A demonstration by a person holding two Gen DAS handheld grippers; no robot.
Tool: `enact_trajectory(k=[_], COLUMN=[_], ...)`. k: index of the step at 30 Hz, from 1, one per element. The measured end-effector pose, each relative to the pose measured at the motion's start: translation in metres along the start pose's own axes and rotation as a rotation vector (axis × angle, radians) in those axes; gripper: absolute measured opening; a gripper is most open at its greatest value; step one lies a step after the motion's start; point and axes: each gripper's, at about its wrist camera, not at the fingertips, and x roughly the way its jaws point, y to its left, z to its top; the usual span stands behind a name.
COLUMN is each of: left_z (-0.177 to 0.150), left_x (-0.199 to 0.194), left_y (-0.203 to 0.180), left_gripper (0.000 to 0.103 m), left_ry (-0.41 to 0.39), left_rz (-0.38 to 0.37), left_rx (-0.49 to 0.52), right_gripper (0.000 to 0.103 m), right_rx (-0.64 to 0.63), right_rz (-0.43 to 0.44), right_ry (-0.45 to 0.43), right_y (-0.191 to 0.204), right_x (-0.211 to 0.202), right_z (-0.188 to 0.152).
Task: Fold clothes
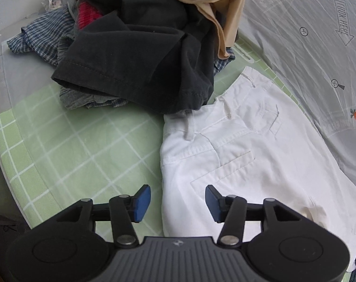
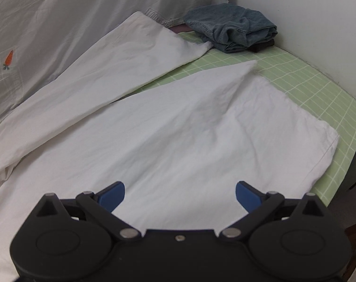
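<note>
White trousers [image 1: 243, 155] lie flat on a green checked mat [image 1: 67, 150]. The left wrist view shows their waistband, belt loops and back pockets. My left gripper [image 1: 178, 203] hovers over the waist's left edge, open, with nothing between its blue pads [image 1: 142, 202]. In the right wrist view the two legs of the white trousers [image 2: 178, 127] spread apart toward the far end of the mat [image 2: 314, 87]. My right gripper [image 2: 180, 196] stands wide open above the nearer leg, holding nothing.
A heap of unfolded clothes [image 1: 135, 47], black, beige, plaid and red, sits at the mat's far left. Folded blue jeans [image 2: 234, 27] rest in the far corner by a white wall. A grey sheet [image 1: 307, 47] with carrot prints runs along the mat's far side.
</note>
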Motion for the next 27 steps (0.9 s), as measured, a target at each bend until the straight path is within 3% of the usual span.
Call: enact_trajectory(k=[3,7,12,18,20,21,24,26,27], left_z=[-0.022,-0.056,-0.098,-0.137,-0.145,-0.148,-0.154,-0.155,-0.155], left_x=[-0.015,-0.021,-0.022,-0.028,-0.031,-0.032,-0.036,-0.037,-0.037], left_y=[-0.019,-0.058,-0.107,-0.159,-0.169,-0.174,-0.184,-0.190,-0.192], left_gripper=[0.069,0.077,0.084,0.084,0.084,0.084,0.084,0.085,0.085], left_ry=[-0.036,-0.050,-0.049,-0.044,-0.033,-0.029,-0.032,-0.032,-0.032], left_rz=[-0.001,0.018,0.021,0.023,0.020,0.020,0.030,0.029,0.028], left_rx=[0.021,0.083,0.118,0.200,0.212,0.217,0.237,0.242,0.242], right_gripper=[0.102,0.102,0.102,0.101,0.091,0.076,0.066,0.049,0.035], right_rx=[0.131,0.158,0.097,-0.054,-0.066,-0.067,-0.052,-0.061,-0.065], right_rz=[-0.039,-0.048,-0.071,-0.085,-0.086,-0.090,-0.050,-0.036,-0.028], right_ry=[-0.020,-0.056,-0.056,-0.029,0.007,0.032,0.045,0.047,0.046], right_y=[-0.051,-0.102,-0.154,-0.179,-0.184,-0.186,-0.193,-0.195,-0.197], right_x=[0.023,0.047,0.081,0.119,0.130,0.136,0.137,0.134,0.132], right_z=[0.028,0.056,0.082,0.097,0.102,0.104,0.106,0.106,0.106])
